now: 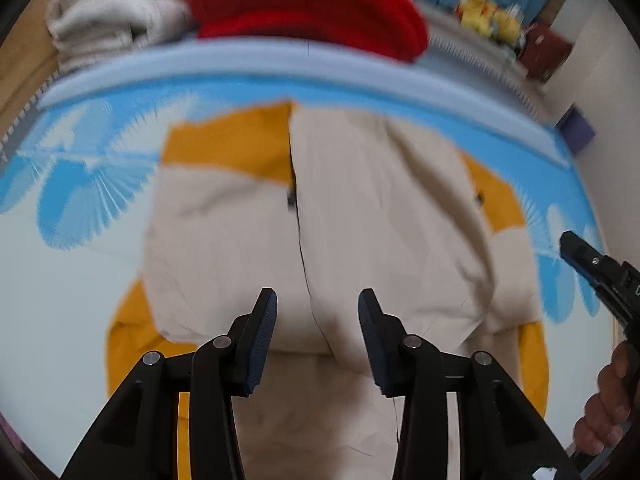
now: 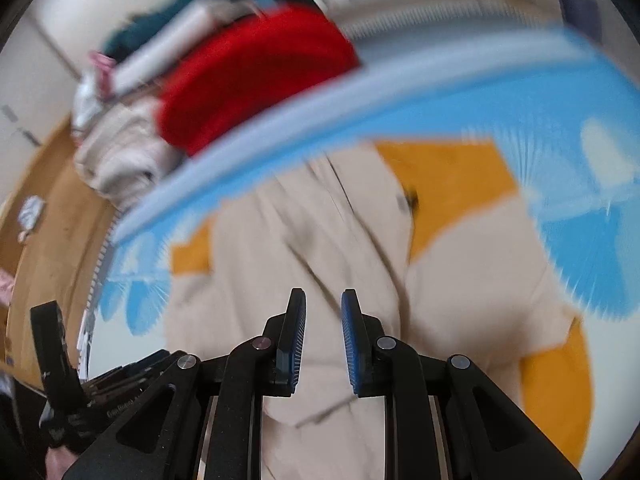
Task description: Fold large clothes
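Note:
A large beige jacket [image 1: 380, 208] with orange panels and a dark centre zip lies spread on a blue and white patterned bedsheet [image 1: 80, 184]. My left gripper [image 1: 317, 294] hovers above the jacket's near part, open, with nothing between its blue pads. In the right wrist view the same jacket [image 2: 320, 240] lies below my right gripper [image 2: 323, 293], whose pads stand a narrow gap apart with no cloth between them. The right gripper [image 1: 592, 264] also shows at the left view's right edge, held by a hand [image 1: 608, 412]. The left gripper's body [image 2: 52, 332] appears at lower left.
A red knitted garment [image 1: 308, 4] and a pile of cream folded cloth [image 1: 108, 12] lie beyond the bed's far edge. Yellow plush toys [image 1: 484, 12] stand at the back right. Wooden floor [image 2: 48, 208] shows to the left of the bed.

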### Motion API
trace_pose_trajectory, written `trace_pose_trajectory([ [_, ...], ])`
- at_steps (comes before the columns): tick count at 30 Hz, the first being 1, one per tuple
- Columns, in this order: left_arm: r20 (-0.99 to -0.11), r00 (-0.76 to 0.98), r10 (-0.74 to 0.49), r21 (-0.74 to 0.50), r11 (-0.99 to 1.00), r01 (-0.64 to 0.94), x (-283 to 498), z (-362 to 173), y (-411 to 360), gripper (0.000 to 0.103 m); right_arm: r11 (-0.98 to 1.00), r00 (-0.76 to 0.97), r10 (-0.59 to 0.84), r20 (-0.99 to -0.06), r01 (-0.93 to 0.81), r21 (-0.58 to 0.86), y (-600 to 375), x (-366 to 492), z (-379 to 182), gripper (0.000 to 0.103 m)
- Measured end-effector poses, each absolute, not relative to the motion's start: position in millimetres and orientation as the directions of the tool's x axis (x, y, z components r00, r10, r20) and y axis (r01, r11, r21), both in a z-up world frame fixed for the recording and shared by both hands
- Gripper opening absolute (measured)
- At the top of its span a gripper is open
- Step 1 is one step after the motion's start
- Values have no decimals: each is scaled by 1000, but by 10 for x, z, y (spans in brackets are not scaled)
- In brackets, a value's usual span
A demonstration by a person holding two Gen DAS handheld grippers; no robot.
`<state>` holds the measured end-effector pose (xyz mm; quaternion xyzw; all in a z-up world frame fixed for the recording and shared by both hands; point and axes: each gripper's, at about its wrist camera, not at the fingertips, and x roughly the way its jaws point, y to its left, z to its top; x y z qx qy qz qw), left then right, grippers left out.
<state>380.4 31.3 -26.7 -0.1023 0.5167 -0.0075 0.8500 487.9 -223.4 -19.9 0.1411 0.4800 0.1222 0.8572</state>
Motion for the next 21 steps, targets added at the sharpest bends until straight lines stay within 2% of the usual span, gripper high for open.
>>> trace_pose_trajectory([
  [5,-800,594,-86,-121,992,-20,3558,190,466,35,927,632,360,-686,-159,340,-2249,4547,438,20],
  [9,-771,625,-121,-144,990,14,3224,366,565,35,943,687,327,-649,-195,269,-2377,4176,785,20],
  [11,-757,643,-117,-137,990,19,3036,414,682,31,950,710,310,-632,-213,227,-2409,3959,921,20],
  [15,-742,666,-84,-118,993,-6,2593,516,923,14,950,753,312,-580,-245,193,-2605,3446,1202,20],
  [21,-741,661,-114,-209,976,-66,1735,735,1345,8,950,812,303,-499,-216,224,-3137,2485,1686,16],
])
